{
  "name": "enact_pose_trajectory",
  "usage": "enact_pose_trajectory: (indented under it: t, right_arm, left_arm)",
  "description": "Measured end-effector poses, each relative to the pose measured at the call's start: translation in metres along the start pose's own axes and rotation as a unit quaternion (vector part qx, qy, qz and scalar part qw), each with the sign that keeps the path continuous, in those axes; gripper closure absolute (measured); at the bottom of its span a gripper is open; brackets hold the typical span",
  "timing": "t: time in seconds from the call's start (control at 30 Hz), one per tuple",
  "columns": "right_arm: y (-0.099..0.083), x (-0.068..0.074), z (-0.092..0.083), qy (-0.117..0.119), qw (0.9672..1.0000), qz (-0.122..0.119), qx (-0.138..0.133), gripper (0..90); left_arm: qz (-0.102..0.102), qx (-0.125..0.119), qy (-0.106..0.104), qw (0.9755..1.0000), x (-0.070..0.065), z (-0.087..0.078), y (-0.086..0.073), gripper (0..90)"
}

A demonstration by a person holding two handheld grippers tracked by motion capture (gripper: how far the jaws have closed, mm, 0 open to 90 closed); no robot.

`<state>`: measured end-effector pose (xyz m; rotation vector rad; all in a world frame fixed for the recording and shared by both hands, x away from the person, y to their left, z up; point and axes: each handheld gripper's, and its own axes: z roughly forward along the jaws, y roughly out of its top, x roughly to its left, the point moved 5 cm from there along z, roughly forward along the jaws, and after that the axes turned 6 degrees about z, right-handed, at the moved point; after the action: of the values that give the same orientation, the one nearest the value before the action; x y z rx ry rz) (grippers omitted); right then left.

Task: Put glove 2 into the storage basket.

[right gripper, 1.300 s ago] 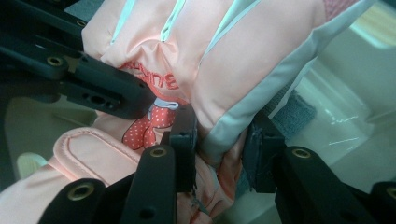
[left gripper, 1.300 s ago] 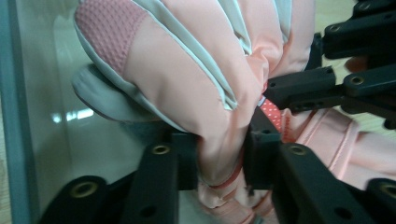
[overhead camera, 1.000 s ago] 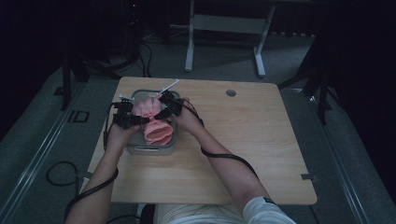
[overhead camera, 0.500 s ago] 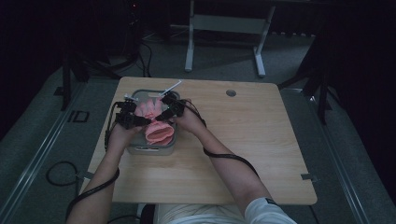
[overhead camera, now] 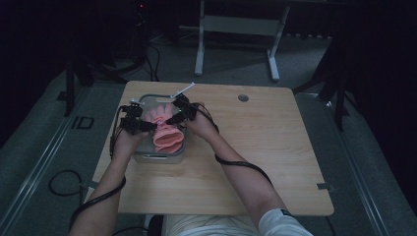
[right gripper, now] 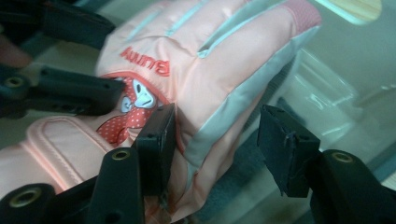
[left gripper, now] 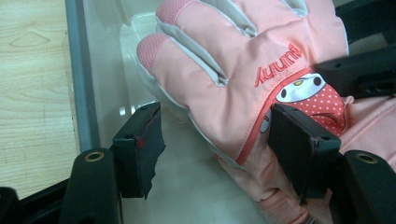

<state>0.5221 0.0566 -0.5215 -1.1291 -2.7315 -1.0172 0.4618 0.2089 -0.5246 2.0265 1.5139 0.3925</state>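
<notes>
Dark floor and cables ring a pale wooden tabletop (overhead camera: 275, 162), and toward its left far corner sits a clear, grey-rimmed bin (overhead camera: 158, 157) with a pink padded glove (overhead camera: 166, 130) lying in it, fingers pointing away from the person.

At the left, the left hand-held gripper (overhead camera: 140, 123) stands at the glove's side. In the left gripper view its jaws have just been opening: one pad hangs free over the bin floor and the other rests against the glove's (left gripper: 243, 79) back beside the cartoon patch, so nothing is pinched.

At the right, the right hand-held gripper (overhead camera: 173, 119) has likewise been spreading its jaws; in the right gripper view they straddle the grey edge of the glove (right gripper: 201, 70), one pad against the fabric and the other clear of it.

I judge this to be the release step, the glove set down in the bin. Next, both grippers need to lift straight up and back without snagging the fabric or the bin wall.
</notes>
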Motion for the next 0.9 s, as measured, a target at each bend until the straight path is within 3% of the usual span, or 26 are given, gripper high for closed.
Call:
enact_pose_trajectory:
  t: [0.23,0.4,0.7,0.9]
  right_arm:
    - [0.007,0.007,-0.013,0.019,0.9996,0.002,-0.021,45.7]
    - [0.012,0.012,-0.025,0.031,0.9987,0.002,-0.04,43.4]
    - [0.013,0.014,-0.038,0.033,0.9979,-0.004,-0.055,38.5]
    - [0.011,0.011,-0.049,0.037,0.9969,-0.001,-0.07,35.1]
  left_arm:
    - [-0.004,-0.013,0.001,0.9999,0.003,-0.011,0.006,33.0]
    - [-0.009,-0.033,-0.014,0.9993,0.003,-0.019,0.01,33.0]
    - [-0.013,-0.06,-0.025,0.9978,0.001,-0.032,0.017,33.0]
    - [-0.003,-0.065,-0.023,0.9976,-0.004,-0.037,0.02,32.1]
